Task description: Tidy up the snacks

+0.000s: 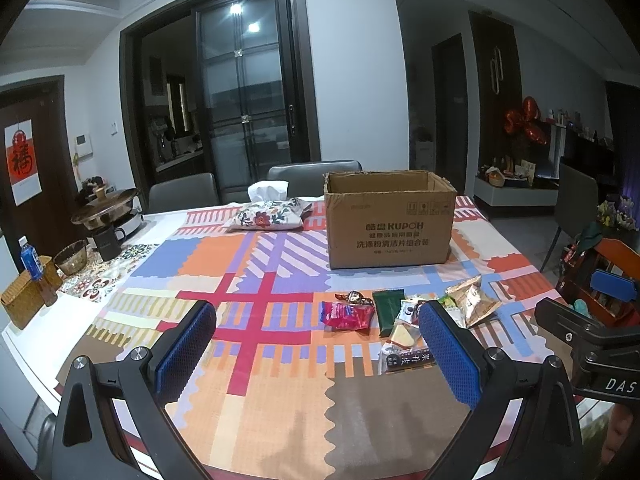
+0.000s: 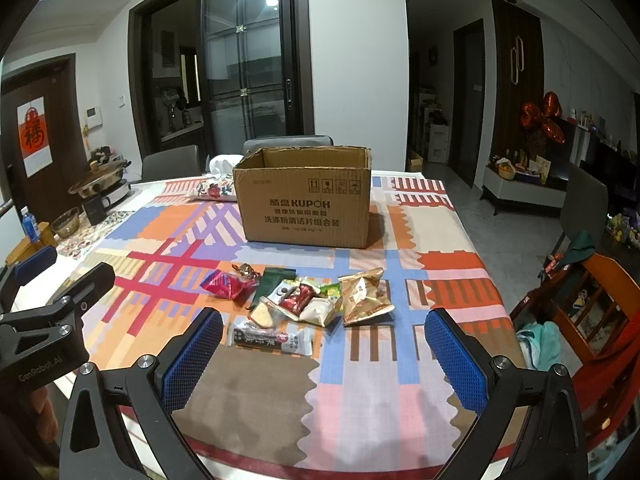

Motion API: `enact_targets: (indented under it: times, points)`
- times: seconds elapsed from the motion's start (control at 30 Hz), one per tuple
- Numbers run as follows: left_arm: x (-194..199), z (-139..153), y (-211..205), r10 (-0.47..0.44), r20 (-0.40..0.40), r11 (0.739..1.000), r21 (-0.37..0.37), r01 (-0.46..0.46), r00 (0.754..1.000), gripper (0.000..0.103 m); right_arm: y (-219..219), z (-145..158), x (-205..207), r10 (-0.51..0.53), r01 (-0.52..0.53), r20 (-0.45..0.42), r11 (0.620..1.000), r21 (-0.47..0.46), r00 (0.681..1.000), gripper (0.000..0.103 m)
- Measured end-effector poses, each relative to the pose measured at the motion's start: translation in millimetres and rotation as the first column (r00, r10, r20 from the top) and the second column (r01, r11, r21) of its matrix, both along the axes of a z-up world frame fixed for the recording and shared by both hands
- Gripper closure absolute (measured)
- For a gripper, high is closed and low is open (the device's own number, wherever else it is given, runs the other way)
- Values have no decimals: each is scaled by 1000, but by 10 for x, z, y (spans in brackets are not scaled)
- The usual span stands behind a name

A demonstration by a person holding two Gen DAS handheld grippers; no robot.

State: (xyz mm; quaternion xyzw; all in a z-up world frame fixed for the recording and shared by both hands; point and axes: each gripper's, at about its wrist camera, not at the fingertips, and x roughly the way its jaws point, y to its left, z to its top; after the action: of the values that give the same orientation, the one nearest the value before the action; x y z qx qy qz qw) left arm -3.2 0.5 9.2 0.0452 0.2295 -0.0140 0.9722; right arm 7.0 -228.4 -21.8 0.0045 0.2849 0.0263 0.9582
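Snack packets (image 2: 308,300) heaped on tabletop (image 2: 260,392) before open cardboard box (image 2: 308,204). Both tongs (image 1: 320,350) (image 2: 324,354) spread, empty. Packets probably light, crinkly, slippery; best gripped at sealed edges.

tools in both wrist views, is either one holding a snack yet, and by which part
Nothing is held. The left tool and right tool are both open and empty, above the tablecloth; the snack pile lies untouched in front of the cardboard box.
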Motion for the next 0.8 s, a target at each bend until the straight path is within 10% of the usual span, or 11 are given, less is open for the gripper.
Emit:
enact_targets:
  times: [0.8]
  points:
    - [-27, -7, -2, -7, 21, 1000, 1, 7, 1000, 0, 5, 12, 2, 0, 0, 3, 1000, 2, 1000, 1]
